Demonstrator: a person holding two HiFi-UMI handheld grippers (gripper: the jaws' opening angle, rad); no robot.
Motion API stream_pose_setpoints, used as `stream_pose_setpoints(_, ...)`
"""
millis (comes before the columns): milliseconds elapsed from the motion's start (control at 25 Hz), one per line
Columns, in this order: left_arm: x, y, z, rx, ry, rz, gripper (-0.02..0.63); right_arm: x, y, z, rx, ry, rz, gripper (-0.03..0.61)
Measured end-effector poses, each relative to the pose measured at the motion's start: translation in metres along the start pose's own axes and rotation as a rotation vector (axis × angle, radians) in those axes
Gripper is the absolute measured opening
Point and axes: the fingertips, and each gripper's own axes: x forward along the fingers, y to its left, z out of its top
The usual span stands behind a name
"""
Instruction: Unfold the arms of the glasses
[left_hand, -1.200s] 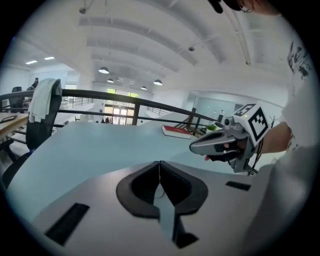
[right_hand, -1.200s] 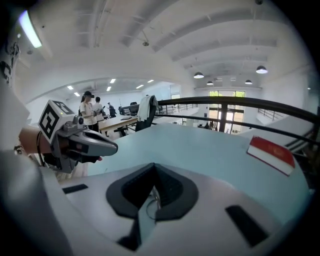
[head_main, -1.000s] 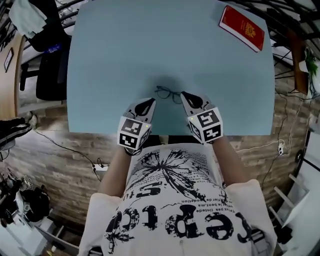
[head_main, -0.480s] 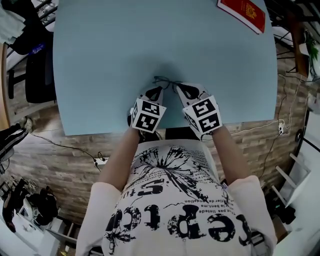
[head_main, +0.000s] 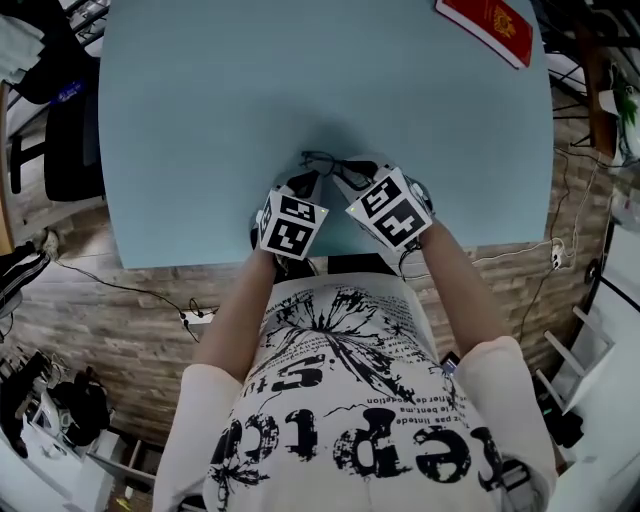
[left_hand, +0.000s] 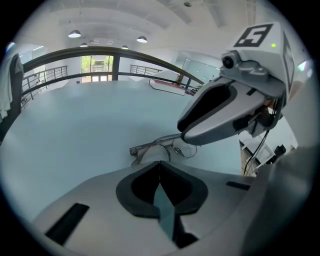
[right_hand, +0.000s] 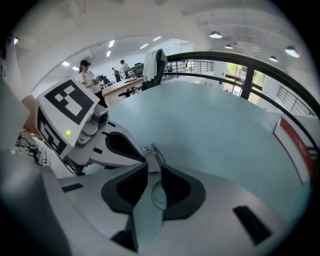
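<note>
Thin dark-framed glasses (head_main: 325, 162) lie on the light blue table (head_main: 200, 100) near its front edge, between my two grippers. My left gripper (head_main: 308, 181) is shut; in the left gripper view the glasses (left_hand: 150, 147) run right in at its tip (left_hand: 160, 162), with the frame's end and one lens showing beyond. My right gripper (head_main: 362, 173) is at the glasses' right side and its jaws are opening. In the right gripper view (right_hand: 149, 170) a lens rim and thin wire of the glasses (right_hand: 152, 150) sit in the gap, and the pads stand clear of them.
A red booklet (head_main: 490, 30) lies at the table's far right corner. A dark chair (head_main: 70, 140) with clothes stands left of the table. The table's front edge runs just under my hands, with cables on the floor below. People stand at desks (right_hand: 85, 72) far off.
Both grippers have sunk toward the table with the glasses between them and tipped further down. The right gripper's jaws have started to part; the left's stay shut.
</note>
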Motion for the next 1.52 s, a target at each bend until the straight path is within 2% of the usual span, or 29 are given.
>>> stream_pose_setpoints(200,0.003,0.000,0.000,-0.026,-0.031,-0.015,0.018,0.013,-0.009,0.006,-0.144,0.085,0.035,0.098)
stream_pose_setpoints(560,0.003,0.003,0.004,-0.086,-0.050,-0.042,0.017,0.032,-0.013,0.008,-0.192,0.185,0.127,0.075)
stream_pose_setpoints(720,0.002,0.005,0.003,-0.115,-0.054,-0.052,0.017,0.037,-0.009,0.007,-0.213,0.208,0.154,0.038)
stream_pose_setpoints(880,0.000,0.006,0.001,-0.119,-0.056,-0.049,0.017,0.036,-0.007,0.007,-0.218,0.203,0.165,0.034)
stream_pose_setpoints(1040,-0.001,0.007,0.003,-0.156,-0.051,-0.053,0.017,0.031,-0.004,0.009,-0.242,0.178,0.170,0.032)
stream_pose_setpoints(1200,0.000,0.006,0.003,-0.141,-0.036,-0.036,0.017,0.024,0.001,0.014,-0.287,0.140,0.162,0.029)
stream_pose_setpoints(1400,0.004,0.007,0.002,-0.116,-0.027,-0.011,0.017,0.016,0.001,0.016,-0.274,0.068,0.144,0.028)
stream_pose_setpoints(1520,0.001,0.006,0.001,-0.132,-0.004,-0.013,0.017,0.003,-0.002,0.015,-0.274,0.014,0.147,0.028)
